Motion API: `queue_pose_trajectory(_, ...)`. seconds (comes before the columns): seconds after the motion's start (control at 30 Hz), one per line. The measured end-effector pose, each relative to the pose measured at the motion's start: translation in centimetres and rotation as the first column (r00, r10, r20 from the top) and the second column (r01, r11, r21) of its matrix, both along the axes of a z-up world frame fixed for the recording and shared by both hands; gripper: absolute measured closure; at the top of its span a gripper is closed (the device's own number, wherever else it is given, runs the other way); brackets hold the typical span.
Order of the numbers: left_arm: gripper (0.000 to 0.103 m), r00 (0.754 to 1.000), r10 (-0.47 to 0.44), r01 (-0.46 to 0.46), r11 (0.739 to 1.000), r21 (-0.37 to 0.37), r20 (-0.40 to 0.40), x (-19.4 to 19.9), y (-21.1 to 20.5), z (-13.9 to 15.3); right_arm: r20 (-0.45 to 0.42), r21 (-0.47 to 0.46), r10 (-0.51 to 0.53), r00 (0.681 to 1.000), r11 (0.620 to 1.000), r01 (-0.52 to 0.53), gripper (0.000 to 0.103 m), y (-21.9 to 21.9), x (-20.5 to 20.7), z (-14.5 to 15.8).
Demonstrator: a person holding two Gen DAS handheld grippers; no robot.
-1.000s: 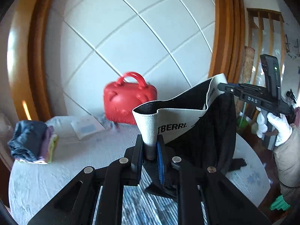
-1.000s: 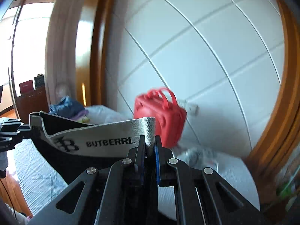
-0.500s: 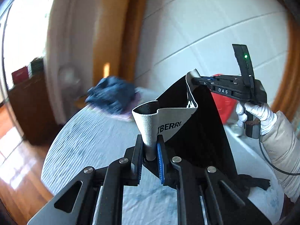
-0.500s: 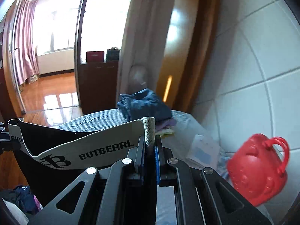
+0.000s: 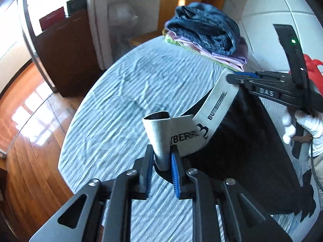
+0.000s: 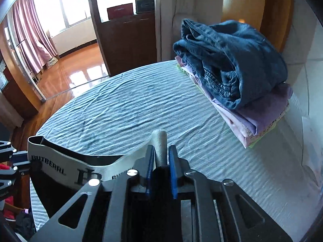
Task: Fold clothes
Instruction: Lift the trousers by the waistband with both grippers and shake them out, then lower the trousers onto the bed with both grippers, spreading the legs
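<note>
— Where are the black shorts with the grey stretchy band (image 5: pixel 238 141)?
— Above the striped round table (image 5: pixel 125 104). Your left gripper (image 5: pixel 161 159) and right gripper (image 6: pixel 161 157) pinch the band's ends, stretched left to right; legs hang down.

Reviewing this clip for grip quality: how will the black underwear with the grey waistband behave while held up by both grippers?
Likely floppy: the black underwear hangs limp below its waistband. The band looks stretchy, sagging between the left gripper and right gripper. Probably light.
</note>
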State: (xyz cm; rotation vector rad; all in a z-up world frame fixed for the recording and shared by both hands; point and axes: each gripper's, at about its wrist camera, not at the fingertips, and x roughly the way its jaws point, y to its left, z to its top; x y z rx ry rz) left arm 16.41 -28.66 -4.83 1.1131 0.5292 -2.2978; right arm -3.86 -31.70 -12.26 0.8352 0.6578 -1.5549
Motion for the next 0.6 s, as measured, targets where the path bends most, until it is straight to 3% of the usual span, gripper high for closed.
queue_pose_trajectory(0.13, 0.049, 0.995, -0.095, 0.095, 0.995, -0.001, 0.0, -2.2, 0.4, 1.2, 0.022, -0.053, -0.104, 0.994, 0.993, 0.105, 0.075, 5.4, -1.6, 3.3)
queue_pose_trajectory(0.23, 0.048, 0.986, -0.166, 0.166, 0.986, -0.002, 0.0, -3.9, 0.6, 2.1, 0.042, -0.096, -0.183, 0.982, 0.978, 0.186, 0.07, 9.9, -2.8, 6.2)
queue_pose_trajectory(0.33, 0.048, 0.972, -0.236, 0.236, 0.972, -0.003, 0.0, -5.6, 0.9, 3.0, 0.078, -0.133, -0.336, 0.939, 0.93, 0.343, 0.068, 18.3, -4.1, 8.2)
queue_pose_trajectory(0.4, 0.048, 0.955, -0.298, 0.298, 0.955, 0.005, 0.002, -7.3, 1.7, 3.0, 0.079, -0.12, -0.47, 0.879, 0.871, 0.477, 0.068, 25.3, -4.4, 8.7)
queue_pose_trajectory(0.47, 0.048, 0.922, -0.387, 0.387, 0.922, 0.028, 0.006, -10.2, 3.7, 1.9, 0.083, -0.086, -0.578, 0.812, 0.807, 0.584, 0.068, 30.8, -4.1, 8.4)
queue_pose_trajectory(0.6, 0.048, 0.856, -0.514, 0.506, 0.855, 0.114, 0.049, -15.2, 8.2, -1.3, 0.085, 0.017, -0.79, 0.607, 0.61, 0.792, 0.067, 43.5, -1.7, 6.7)
